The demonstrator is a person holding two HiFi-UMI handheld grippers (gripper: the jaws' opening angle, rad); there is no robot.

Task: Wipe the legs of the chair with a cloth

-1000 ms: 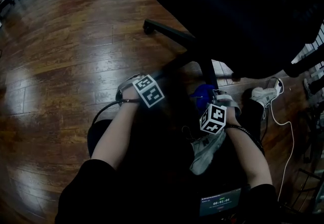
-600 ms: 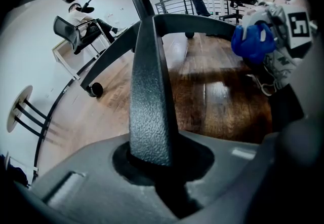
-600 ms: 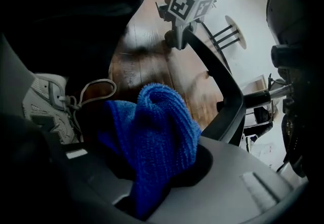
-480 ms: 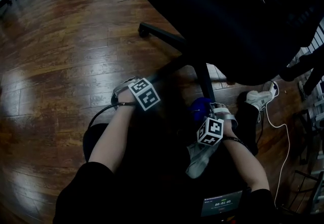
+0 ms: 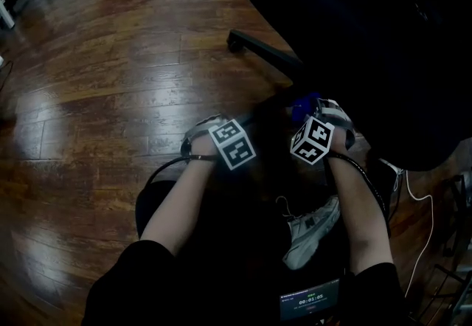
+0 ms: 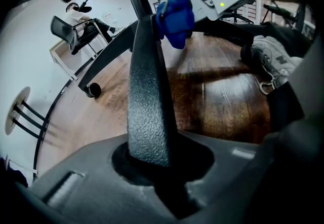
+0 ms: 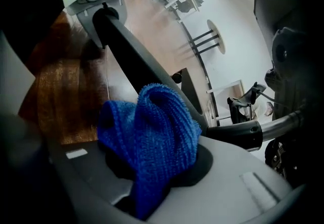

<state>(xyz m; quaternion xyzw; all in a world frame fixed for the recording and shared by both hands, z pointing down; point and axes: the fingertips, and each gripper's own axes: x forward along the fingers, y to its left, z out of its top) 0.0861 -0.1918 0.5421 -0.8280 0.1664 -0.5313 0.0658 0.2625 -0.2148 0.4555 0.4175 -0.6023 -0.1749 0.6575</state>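
The black office chair [image 5: 354,29] fills the upper right of the head view. My left gripper [image 6: 152,164] is shut on one textured black chair leg [image 6: 147,91], which runs up from its jaws toward the centre column. In the head view, the left gripper [image 5: 221,136] sits left of the right gripper [image 5: 318,122]. My right gripper [image 7: 152,182] is shut on a bunched blue cloth [image 7: 149,134]. The cloth [image 6: 175,11] rests against that same leg [image 7: 136,68], farther along it than the left gripper. From above only a bit of the cloth [image 5: 304,105] shows.
Another chair leg with a caster [image 5: 237,41] reaches left over the wooden floor [image 5: 103,96]. The person's white sneaker [image 5: 313,225] lies just below the grippers, and a white cable [image 5: 417,203] trails at right. Distant chairs and tables [image 6: 76,33] stand by the wall.
The right gripper has carried the blue cloth up the picture, along the leg toward the chair's column. The left gripper has kept its hold in the same spot.
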